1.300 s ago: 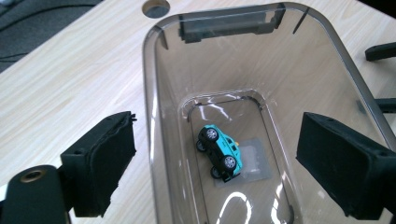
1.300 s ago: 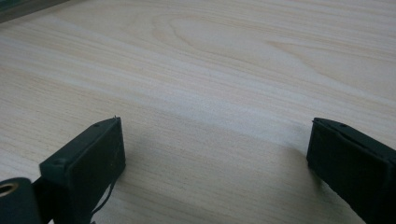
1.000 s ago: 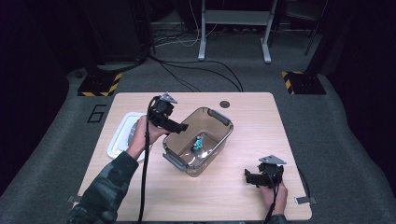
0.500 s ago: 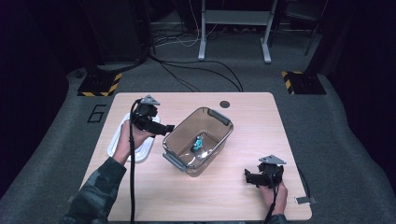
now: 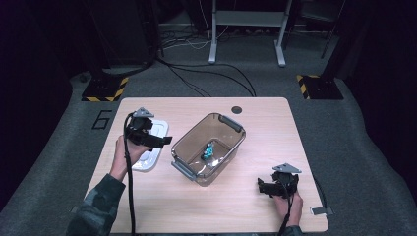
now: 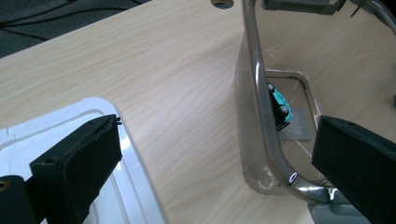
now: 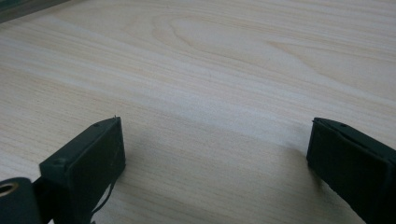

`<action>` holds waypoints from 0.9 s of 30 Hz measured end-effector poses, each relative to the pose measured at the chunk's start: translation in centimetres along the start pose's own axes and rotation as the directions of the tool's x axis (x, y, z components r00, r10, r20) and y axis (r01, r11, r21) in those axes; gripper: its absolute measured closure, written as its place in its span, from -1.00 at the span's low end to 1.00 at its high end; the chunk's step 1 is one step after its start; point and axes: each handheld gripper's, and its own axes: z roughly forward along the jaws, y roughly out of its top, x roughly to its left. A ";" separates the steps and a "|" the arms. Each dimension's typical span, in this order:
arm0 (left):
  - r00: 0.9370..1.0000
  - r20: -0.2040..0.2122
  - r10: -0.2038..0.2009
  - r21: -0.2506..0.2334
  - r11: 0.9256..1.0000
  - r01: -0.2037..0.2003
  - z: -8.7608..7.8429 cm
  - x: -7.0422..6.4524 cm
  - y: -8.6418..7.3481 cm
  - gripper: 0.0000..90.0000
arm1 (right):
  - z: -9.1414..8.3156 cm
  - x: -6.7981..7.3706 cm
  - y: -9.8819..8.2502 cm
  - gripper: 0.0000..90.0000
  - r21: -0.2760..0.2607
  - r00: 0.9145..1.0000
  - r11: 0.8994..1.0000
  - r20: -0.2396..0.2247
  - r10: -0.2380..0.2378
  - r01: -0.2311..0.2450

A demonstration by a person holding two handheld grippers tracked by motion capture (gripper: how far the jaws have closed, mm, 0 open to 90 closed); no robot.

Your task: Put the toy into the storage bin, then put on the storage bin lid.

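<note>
lid [image 5: 149, 150] white, left of frame, long axis up-down, directly under left gripper [image 5: 164, 140]; jaws just opened wide, empty; right gripper [image 5: 259, 187] open, far.

Grey carpet floor [image 5: 59, 162], black cables [image 5: 206, 73], grey metal frame [image 5: 246, 19] (perhaps a desk), dark surroundings.
</note>
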 end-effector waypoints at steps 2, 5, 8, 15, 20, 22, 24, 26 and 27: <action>1.000 -0.006 -0.015 -0.007 1.000 0.015 -0.1 0.4 -0.5 -0.98 | 0.0 0.0 0.0 -0.92 0.000 1.000 1.000 0.000 0.000 0.000; 0.999 -0.016 -0.038 -0.015 0.999 0.038 -0.3 0.9 -1.1 -1.00 | 0.0 0.0 0.0 -0.92 0.000 1.000 1.000 0.000 0.000 0.000; 0.997 -0.027 -0.072 -0.034 0.997 0.071 -0.2 1.6 -2.0 -1.00 | 0.0 0.0 0.0 -0.92 0.000 1.000 1.000 0.000 0.000 0.000; 0.989 -0.059 -0.135 -0.030 0.991 0.133 0.3 3.3 -4.0 -1.00 | 0.0 0.0 0.0 -0.92 0.000 1.000 1.000 0.000 -0.001 0.001; 0.978 -0.089 -0.190 -0.030 0.982 0.188 1.1 4.7 -5.2 -1.00 | 0.0 0.0 0.0 -0.92 0.000 1.000 1.000 0.000 0.000 0.000; 0.975 -0.100 -0.199 -0.031 0.980 0.196 1.3 5.2 -5.7 -1.00 | 0.0 0.0 0.0 -0.92 0.000 1.000 1.000 0.000 0.000 0.000; 0.971 -0.126 -0.205 -0.032 0.979 0.203 1.6 5.7 -6.1 -1.00 | 0.0 0.0 0.0 -0.92 0.000 1.000 1.000 0.000 0.000 0.000; 0.965 -0.152 -0.214 -0.032 0.977 0.212 2.0 6.3 -6.5 -1.00 | 0.0 0.0 0.0 -0.92 0.000 1.000 1.000 0.000 0.000 0.000; 0.962 -0.159 -0.222 -0.022 0.975 0.221 2.1 6.7 -6.6 -1.00 | 0.0 0.0 0.0 -0.92 0.000 1.000 1.000 0.000 0.000 0.000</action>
